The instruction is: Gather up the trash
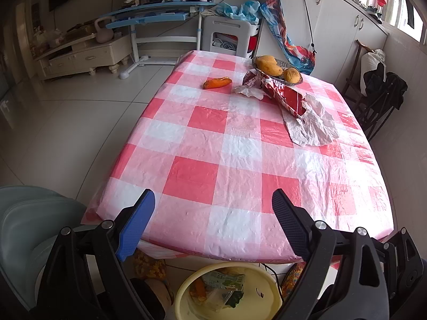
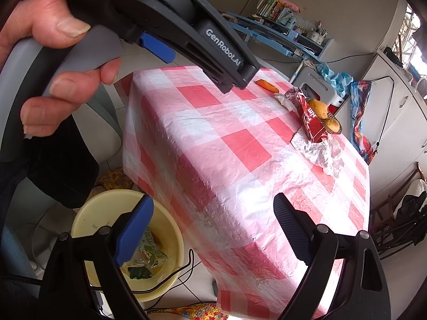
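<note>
Both sets of jaws gape empty; the crumpled wrapper at two o'clock on the tabletop looks light and floppy, best pinched at a raised fold

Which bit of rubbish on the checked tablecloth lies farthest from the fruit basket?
The orange carrot piece. It lies alone on the cloth, while the crumpled white tissue, red paper carton and white wrapper cluster beside the basket.

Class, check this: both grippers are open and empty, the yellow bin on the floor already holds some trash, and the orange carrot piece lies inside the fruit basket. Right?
Not quite. The carrot piece lies on the checked tablecloth, apart from the fruit basket, as the left wrist view shows. The rest holds.
</note>
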`<state>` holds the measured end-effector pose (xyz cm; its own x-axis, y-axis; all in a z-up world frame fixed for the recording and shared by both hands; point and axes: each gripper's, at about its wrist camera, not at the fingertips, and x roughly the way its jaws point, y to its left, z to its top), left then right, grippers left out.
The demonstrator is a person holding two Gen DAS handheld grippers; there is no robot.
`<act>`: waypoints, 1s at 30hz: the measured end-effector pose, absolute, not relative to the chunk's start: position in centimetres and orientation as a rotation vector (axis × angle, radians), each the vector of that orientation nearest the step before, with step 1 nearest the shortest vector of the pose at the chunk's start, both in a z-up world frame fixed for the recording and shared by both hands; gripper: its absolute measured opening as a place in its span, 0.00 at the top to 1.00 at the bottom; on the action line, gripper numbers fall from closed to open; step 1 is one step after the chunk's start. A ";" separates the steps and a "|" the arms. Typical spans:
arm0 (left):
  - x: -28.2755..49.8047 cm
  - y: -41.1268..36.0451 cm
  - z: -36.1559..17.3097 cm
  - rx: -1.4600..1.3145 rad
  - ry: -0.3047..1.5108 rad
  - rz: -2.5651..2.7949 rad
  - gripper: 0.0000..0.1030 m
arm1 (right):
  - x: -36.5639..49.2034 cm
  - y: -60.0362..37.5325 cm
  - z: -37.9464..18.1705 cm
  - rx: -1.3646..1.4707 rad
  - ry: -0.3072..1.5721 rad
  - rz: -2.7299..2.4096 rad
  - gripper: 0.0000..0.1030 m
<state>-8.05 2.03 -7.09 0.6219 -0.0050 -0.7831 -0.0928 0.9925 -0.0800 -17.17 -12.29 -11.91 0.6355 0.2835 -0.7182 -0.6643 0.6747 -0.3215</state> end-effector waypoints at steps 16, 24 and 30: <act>-6.8 3.2 -6.9 -0.183 0.913 0.036 0.17 | -15.7 -13.0 -10.8 -0.596 0.673 0.561 0.15; -3.1 3.2 -6.3 -0.186 0.917 0.023 0.17 | -11.8 -14.0 -9.2 -0.580 0.649 0.546 0.15; 1.1 2.6 -6.7 -0.241 0.932 -0.020 0.17 | -7.7 -15.5 -8.7 -0.537 0.661 0.507 0.15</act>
